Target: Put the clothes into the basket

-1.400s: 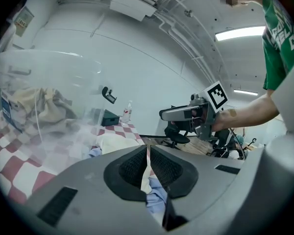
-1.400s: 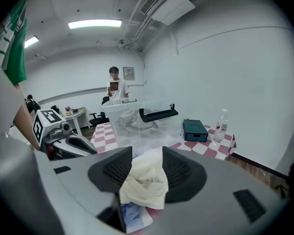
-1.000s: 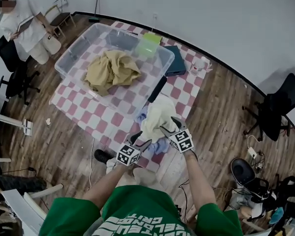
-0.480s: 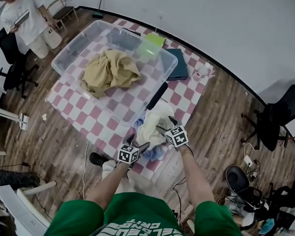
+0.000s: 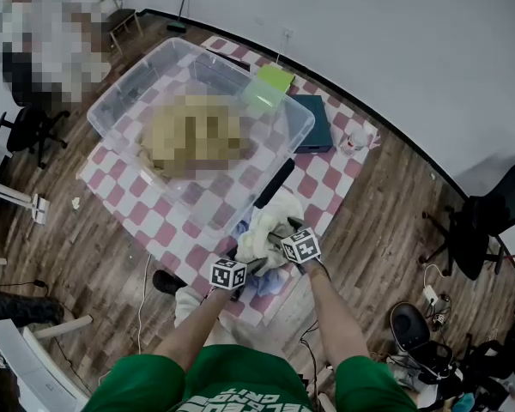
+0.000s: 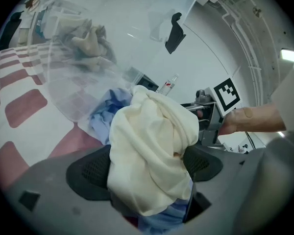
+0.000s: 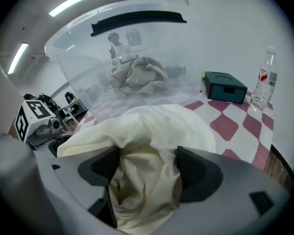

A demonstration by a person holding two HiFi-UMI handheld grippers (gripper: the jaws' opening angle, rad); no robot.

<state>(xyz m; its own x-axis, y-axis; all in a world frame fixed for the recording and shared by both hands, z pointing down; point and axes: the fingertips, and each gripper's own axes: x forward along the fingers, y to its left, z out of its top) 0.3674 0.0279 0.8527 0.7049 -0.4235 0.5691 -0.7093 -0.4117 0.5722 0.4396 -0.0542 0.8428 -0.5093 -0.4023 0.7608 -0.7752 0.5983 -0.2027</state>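
Bin (image 5: 124,77) of clear rigid plastic, rectangular with rounded corners, stands on the left part of a red-and-white checked cloth (image 5: 120,187). It holds one crumpled tan garment (image 7: 142,75). A black handle (image 5: 275,181) runs along its near end wall. A strip of checked cloth lies uncovered along the bin's long side at seven o'clock.

Just outside the handle end, at five o'clock from the bin, a cream garment (image 5: 270,217) sits in a soft, folded heap on a pale blue garment (image 5: 273,283), near the cloth's front edge.

Left gripper (image 5: 251,260) is at the heap's seven o'clock side. Its jaws have just been opening and stand wide, with cream fabric bunched loosely between the pads. Right gripper (image 5: 279,232) is at four o'clock of the heap. It too has just been opening, and its jaws are spread with cream folds between them, not squeezed.

A green box (image 5: 270,82), a dark teal box (image 5: 313,123) and a clear bottle (image 5: 358,137) line the cloth's far edge at one o'clock. Wood floor (image 5: 386,221) lies beyond the cloth's edge at three o'clock.
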